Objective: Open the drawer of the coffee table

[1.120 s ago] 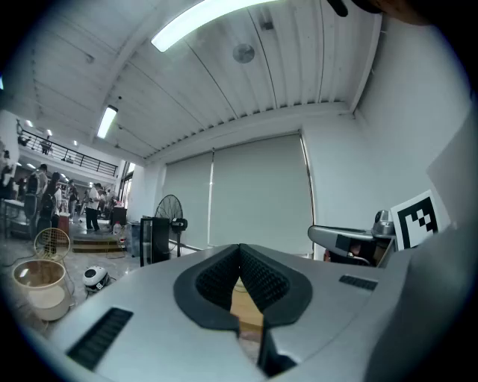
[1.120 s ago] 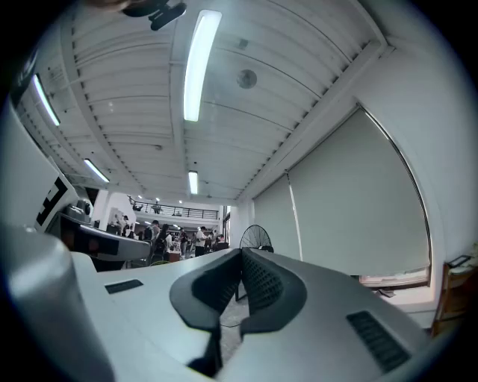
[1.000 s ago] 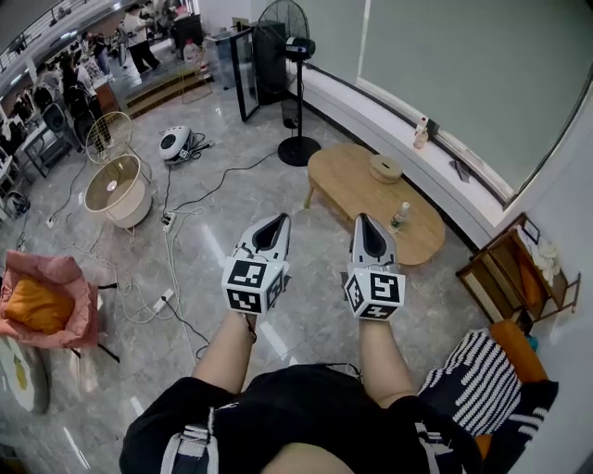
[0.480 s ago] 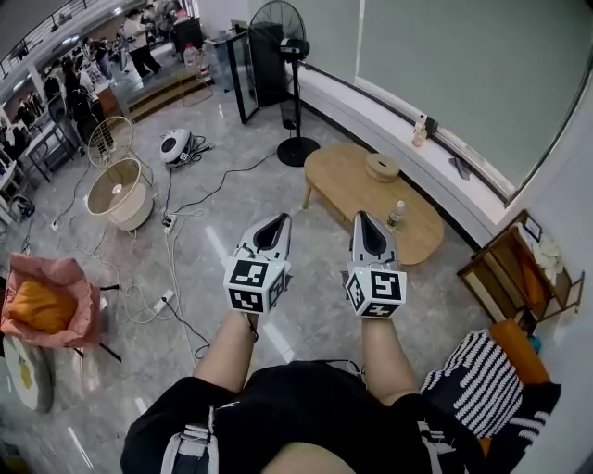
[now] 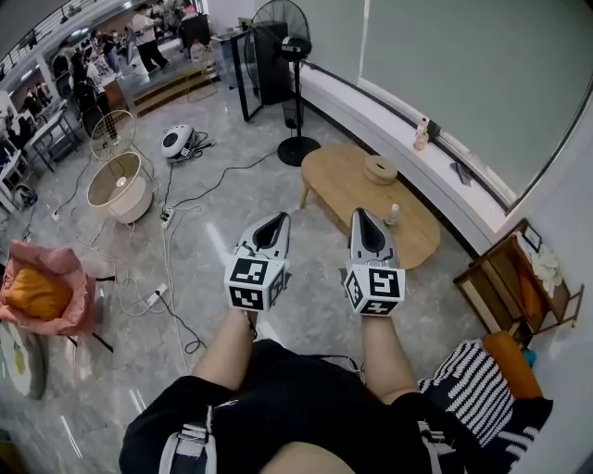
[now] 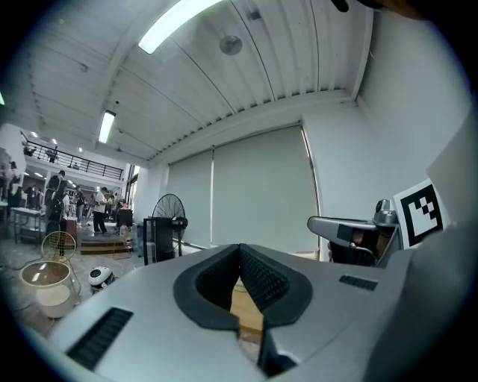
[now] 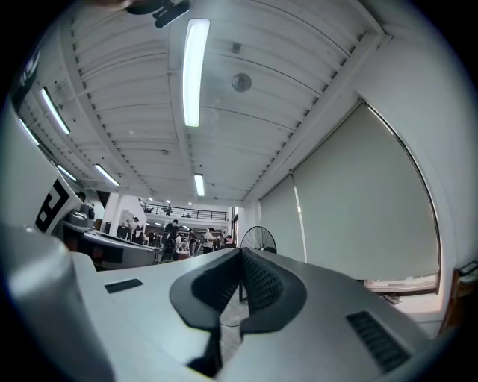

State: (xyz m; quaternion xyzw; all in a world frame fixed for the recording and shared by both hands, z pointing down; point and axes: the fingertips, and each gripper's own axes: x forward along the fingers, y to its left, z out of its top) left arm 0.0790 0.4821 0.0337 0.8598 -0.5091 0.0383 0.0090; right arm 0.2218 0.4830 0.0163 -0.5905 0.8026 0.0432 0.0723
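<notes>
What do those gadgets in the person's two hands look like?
Each hand carries a pale grey, wedge-shaped tool tapering to a point: the left claw and the right claw. Inside, both are lined with black ribbed pads. Behind each sits a white cube printed with black square markers. The forearms are bare, and the clothing is black.

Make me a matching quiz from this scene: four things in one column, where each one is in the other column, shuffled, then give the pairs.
1 round box
2 tall fan
3 striped cloth
4 orange cushion

A in the pink chair
B on the coffee table
C standing beyond the table's far end
D low at the head view's right

Pairs: 1-B, 2-C, 3-D, 4-A
</notes>
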